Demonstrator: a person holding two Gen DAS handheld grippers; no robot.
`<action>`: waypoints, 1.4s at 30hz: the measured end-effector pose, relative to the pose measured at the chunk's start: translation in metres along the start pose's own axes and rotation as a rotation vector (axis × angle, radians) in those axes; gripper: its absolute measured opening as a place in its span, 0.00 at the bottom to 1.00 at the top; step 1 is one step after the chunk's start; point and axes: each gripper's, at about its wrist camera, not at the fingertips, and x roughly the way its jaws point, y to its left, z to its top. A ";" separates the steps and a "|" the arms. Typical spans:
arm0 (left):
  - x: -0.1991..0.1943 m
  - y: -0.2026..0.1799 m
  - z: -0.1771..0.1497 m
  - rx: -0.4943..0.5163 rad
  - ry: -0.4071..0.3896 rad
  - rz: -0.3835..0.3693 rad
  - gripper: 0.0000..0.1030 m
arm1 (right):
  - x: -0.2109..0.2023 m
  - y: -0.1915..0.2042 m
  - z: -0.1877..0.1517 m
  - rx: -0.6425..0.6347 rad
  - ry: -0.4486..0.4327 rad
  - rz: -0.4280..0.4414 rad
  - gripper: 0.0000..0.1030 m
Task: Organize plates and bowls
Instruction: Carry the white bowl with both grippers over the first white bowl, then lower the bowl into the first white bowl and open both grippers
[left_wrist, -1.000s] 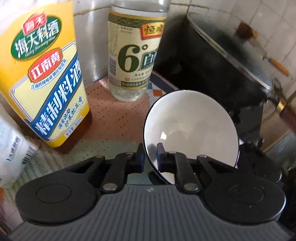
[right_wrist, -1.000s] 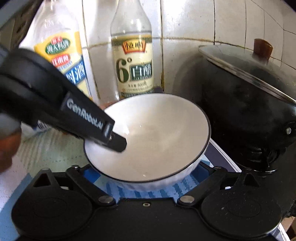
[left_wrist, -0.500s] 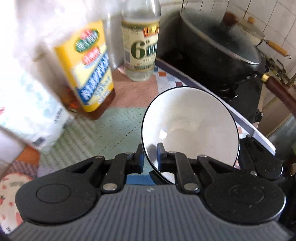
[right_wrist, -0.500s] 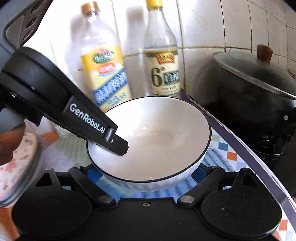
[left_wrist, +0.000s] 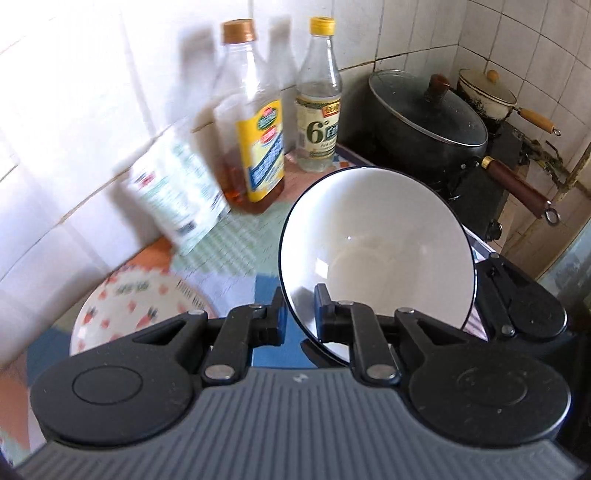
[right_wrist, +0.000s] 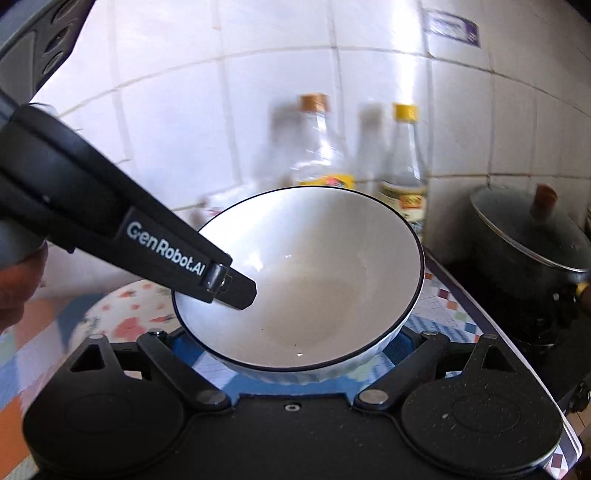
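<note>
The left gripper (left_wrist: 299, 314) is clamped narrowly on the rim of a white bowl (left_wrist: 380, 254), one finger inside and one outside, and the bowl hangs clear of the counter (left_wrist: 236, 251). The bowl is round, glossy and smooth, with a thin dark line along its edge.

The right wrist view adds what the left cannot: the right gripper (right_wrist: 291, 339) has its arms spread wide, with the bowl between them. Its fingertips are hidden behind the bowl, so whether they press on it cannot be told. It also shows the left gripper's finger (right_wrist: 236, 286) reaching over the rim, and part of a hand (right_wrist: 18, 280) at the frame's edge.

Only the left wrist view shows a flat plate (left_wrist: 136, 306) with red flecks, blurred, on the counter left of the bowl. Behind the bowl stand a clear plastic bottle (left_wrist: 255, 122) with a yellow label and amber liquid, and a slimmer clear bottle (left_wrist: 319, 99) with a yellow cap. Right of the bowl sits a dark pot (left_wrist: 424, 125) with a glass lid, and beyond it a cream pan (left_wrist: 487, 92) with a wooden handle.
</note>
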 end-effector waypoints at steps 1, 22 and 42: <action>-0.009 0.000 -0.005 0.000 0.001 0.009 0.13 | -0.005 0.005 0.000 -0.004 -0.002 0.016 0.94; -0.085 0.031 -0.115 -0.165 0.093 0.059 0.13 | -0.094 0.072 -0.048 -0.017 -0.011 0.403 0.94; -0.020 0.064 -0.172 -0.367 0.118 0.129 0.14 | -0.059 0.123 -0.095 -0.226 0.102 0.213 0.90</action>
